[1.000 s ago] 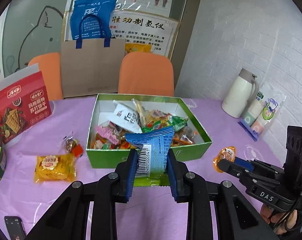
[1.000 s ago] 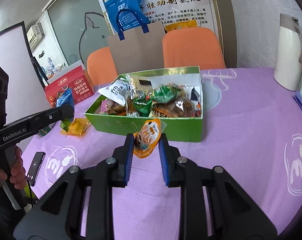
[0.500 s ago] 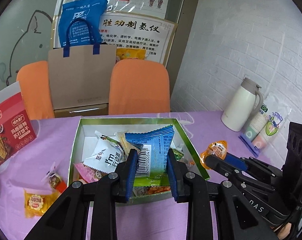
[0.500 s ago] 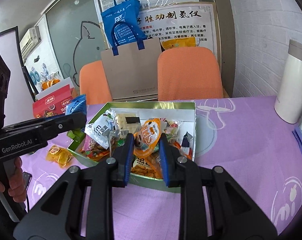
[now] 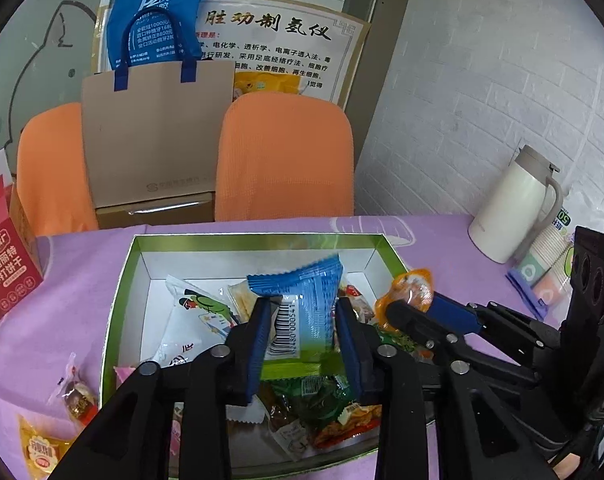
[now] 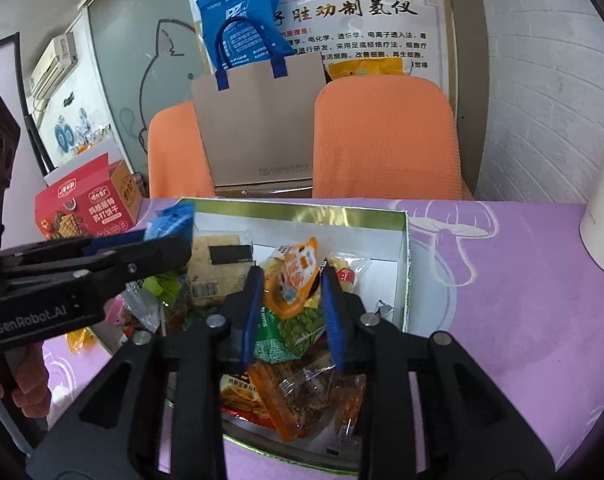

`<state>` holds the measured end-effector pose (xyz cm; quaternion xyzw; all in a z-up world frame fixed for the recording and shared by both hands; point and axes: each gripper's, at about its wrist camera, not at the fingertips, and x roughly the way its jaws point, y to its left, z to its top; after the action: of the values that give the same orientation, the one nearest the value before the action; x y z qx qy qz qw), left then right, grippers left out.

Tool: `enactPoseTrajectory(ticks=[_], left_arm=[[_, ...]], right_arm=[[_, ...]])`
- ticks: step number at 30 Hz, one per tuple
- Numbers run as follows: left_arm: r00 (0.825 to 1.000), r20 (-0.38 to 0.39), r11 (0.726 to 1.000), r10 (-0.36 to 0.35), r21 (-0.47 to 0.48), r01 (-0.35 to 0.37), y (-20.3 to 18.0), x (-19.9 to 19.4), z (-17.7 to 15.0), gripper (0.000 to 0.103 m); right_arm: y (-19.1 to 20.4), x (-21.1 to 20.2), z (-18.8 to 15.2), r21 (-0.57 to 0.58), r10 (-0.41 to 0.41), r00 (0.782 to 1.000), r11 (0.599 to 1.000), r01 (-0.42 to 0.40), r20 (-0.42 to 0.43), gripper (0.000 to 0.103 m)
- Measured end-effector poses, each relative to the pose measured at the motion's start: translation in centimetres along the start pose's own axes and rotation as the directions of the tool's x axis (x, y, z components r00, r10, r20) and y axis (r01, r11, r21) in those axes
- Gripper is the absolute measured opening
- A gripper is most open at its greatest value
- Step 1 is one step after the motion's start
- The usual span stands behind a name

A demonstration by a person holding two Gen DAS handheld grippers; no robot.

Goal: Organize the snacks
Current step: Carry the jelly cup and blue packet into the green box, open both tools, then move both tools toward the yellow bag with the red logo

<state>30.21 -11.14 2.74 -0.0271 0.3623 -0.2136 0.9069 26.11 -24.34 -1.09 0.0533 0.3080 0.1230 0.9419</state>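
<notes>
Claws over green box [image 5: 120,280], both clenched: left claw [image 5: 304,334] on blue packet [image 5: 302,300], right claw [image 6: 290,294] on orange pouch [image 6: 292,276]. Two snacks [image 5: 58,420] remained on worktop [image 5: 30,344] at 8 o'clock.

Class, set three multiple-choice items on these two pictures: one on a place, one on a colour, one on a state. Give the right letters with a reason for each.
1. Where is the left tool's blue packet?
A. above the green box
B. on a chair
C. beside the jug

2. What colour is the packet in the right tool?
A. white
B. orange
C. purple

3. How is the right tool?
A. open, with nothing in it
B. lying on the table
C. shut on a packet

Answers: 1 A, the blue packet hangs over the box's snacks. 2 B, the right wrist view shows an orange wrapper. 3 C, both fingers press the orange packet's sides.
</notes>
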Motion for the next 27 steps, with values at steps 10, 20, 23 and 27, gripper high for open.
enactPoseTrajectory(ticks=[10, 20, 23, 27], left_arm=[[0.991, 0.095, 0.995, 0.092, -0.040, -0.088, 0.6, -3.0, -1.1, 0.103], [0.980, 0.118, 0.987, 0.158, -0.036, -0.154, -0.2, -8.9, -2.8, 0.103], [0.976, 0.112, 0.982, 0.187, -0.050, -0.182, 0.0, -11.2, -3.9, 0.103], [0.967, 0.111, 0.972, 0.227, -0.082, -0.219, 1.5, -14.6, -6.2, 0.103]], right_arm=[[-0.2, -1.5, -1.9, -0.002, -0.020, 1.000, 1.000, 0.020, 0.019, 0.089], [2.1, -7.9, -2.2, 0.046, 0.020, 0.994, 0.999, -0.025, 0.104, 0.096], [3.1, -9.5, -2.7, 0.059, 0.047, 0.992, 0.997, -0.054, 0.114, 0.097], [4.7, -11.1, -3.6, 0.070, 0.095, 0.989, 0.992, -0.103, 0.116, 0.098]])
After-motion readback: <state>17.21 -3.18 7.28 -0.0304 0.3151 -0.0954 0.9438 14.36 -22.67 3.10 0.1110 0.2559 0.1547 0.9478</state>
